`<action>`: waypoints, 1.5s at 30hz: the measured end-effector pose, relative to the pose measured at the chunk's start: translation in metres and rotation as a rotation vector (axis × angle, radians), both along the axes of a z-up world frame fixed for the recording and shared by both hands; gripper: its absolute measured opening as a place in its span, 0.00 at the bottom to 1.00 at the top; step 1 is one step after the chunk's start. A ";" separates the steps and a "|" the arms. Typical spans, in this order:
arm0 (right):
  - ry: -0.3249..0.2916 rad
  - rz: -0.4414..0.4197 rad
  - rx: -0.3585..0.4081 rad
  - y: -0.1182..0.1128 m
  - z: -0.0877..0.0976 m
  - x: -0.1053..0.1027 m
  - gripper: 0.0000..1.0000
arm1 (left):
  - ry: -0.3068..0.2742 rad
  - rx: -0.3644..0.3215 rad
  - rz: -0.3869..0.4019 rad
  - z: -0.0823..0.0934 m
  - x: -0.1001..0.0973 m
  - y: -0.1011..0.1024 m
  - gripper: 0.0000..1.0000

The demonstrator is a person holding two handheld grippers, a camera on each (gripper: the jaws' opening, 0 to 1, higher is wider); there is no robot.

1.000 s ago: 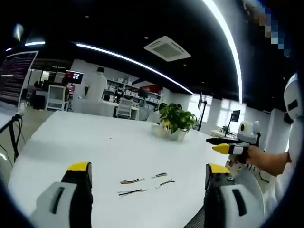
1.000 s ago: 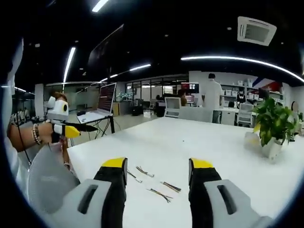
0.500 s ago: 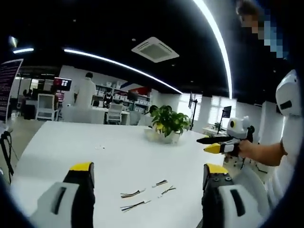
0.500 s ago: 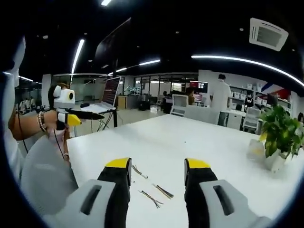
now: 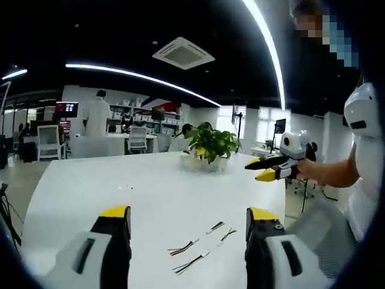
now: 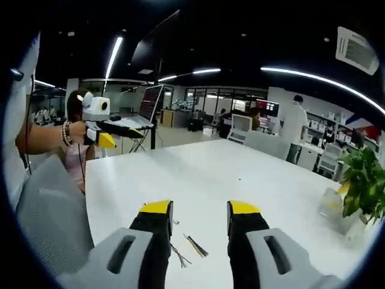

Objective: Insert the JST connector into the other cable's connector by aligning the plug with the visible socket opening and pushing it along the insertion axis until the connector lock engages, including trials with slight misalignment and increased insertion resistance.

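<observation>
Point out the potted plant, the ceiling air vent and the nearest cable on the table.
potted plant (image 5: 210,144), left gripper view, on its leaves.
ceiling air vent (image 5: 183,53), left gripper view, at the middle of its grille.
nearest cable (image 5: 189,263), left gripper view, midway along its wires.

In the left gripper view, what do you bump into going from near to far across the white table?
The little cables, then a tiny speck, then the potted plant, and far off, a person in white.
</observation>
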State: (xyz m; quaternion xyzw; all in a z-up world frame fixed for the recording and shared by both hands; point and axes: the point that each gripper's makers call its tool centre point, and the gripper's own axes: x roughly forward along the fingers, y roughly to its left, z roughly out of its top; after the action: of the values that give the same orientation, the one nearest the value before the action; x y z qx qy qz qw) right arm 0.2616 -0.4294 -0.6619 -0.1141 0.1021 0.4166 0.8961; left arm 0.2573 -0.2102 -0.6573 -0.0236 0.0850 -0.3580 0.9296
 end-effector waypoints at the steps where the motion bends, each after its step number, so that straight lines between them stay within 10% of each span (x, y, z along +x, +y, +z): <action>1: 0.006 0.008 0.004 0.001 -0.001 0.001 0.32 | -0.001 0.013 -0.004 -0.002 0.004 0.000 0.75; 20: 0.041 0.186 -0.072 0.016 -0.025 0.029 0.26 | 0.023 0.034 -0.177 -0.029 0.046 -0.025 0.72; 45: 0.137 0.376 -0.207 0.042 -0.107 0.033 0.19 | 0.148 0.122 -0.379 -0.103 0.055 -0.073 0.56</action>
State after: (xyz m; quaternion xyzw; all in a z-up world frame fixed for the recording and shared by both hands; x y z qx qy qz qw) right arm 0.2946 -0.3879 -0.7687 -0.1938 0.1819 0.5705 0.7771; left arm 0.3126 -0.2835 -0.7601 0.0228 0.1772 -0.5181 0.8365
